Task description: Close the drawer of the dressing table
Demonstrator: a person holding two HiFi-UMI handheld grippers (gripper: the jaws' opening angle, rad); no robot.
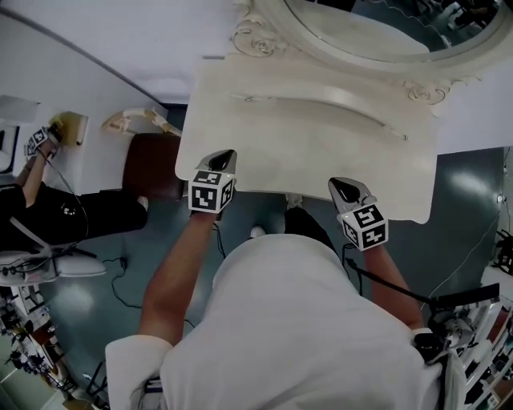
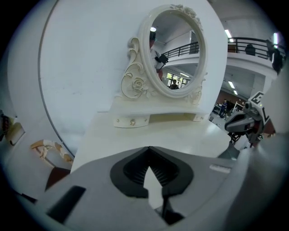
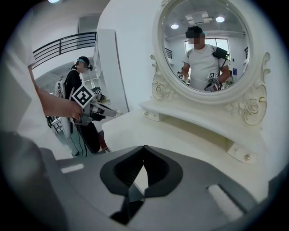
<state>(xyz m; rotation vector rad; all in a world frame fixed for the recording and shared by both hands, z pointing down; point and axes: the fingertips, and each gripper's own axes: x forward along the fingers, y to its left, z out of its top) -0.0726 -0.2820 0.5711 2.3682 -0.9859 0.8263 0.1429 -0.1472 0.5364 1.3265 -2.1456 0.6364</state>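
Hovering at dressing table (image 1: 321, 148) edge, left gripper (image 1: 226, 154) and right gripper (image 1: 342, 186) are clenched empty.

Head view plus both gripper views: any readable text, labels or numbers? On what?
No readable text anywhere.
Left marker cube, right marker cube: black-and-white square patterns only, no letters or digits.
Pale strip beside the left jaws: too blurred to read.
Dressing table: no print visible.

The mirror (image 1: 377, 20) stands at the worktop's (image 1: 321, 152) twelve o'clock edge, a seat (image 1: 152, 164) beside its nine o'clock edge.
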